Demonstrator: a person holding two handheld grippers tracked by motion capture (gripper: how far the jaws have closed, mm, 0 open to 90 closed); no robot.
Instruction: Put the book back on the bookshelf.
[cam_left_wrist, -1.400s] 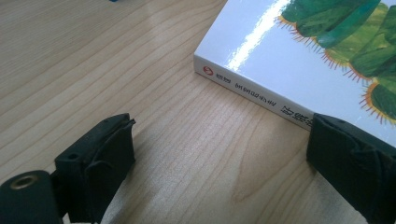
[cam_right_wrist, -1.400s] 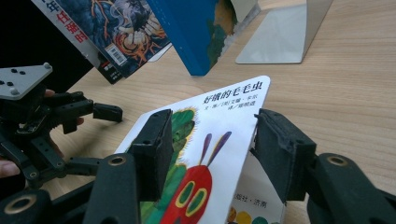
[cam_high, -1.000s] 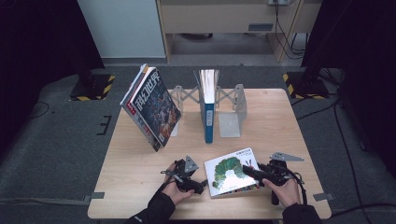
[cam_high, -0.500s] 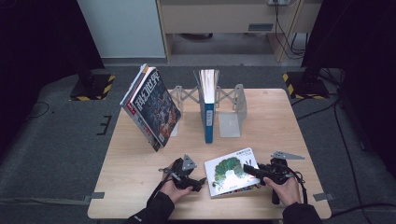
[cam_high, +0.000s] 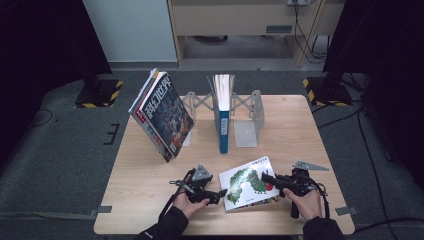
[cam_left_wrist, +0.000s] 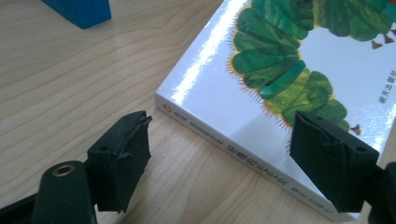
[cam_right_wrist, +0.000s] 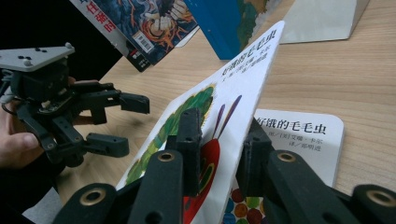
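A white picture book with a green caterpillar (cam_high: 248, 186) lies on the wooden table (cam_high: 300, 130) near its front edge. My right gripper (cam_high: 265, 177) is shut on the front cover's right edge (cam_right_wrist: 233, 93) and holds it tilted up, so the title page (cam_right_wrist: 299, 135) shows beneath. In the right gripper view the jaws (cam_right_wrist: 222, 135) pinch the cover from both sides. My left gripper (cam_high: 220, 192) is open at the book's left, its pads (cam_left_wrist: 123, 158) straddling the spine corner (cam_left_wrist: 224, 140) without touching it. The same left gripper (cam_right_wrist: 133, 123) appears in the right gripper view.
Behind the book stands a metal expanding book rack (cam_high: 247, 120) holding an upright blue book (cam_high: 223, 112). A stack of dark-covered magazines (cam_high: 162, 117) leans against the rack's left end. Bare tabletop lies to the right of the rack.
The right gripper has raised the book's cover slightly at its right edge. The left gripper has shifted a little toward the book's spine.
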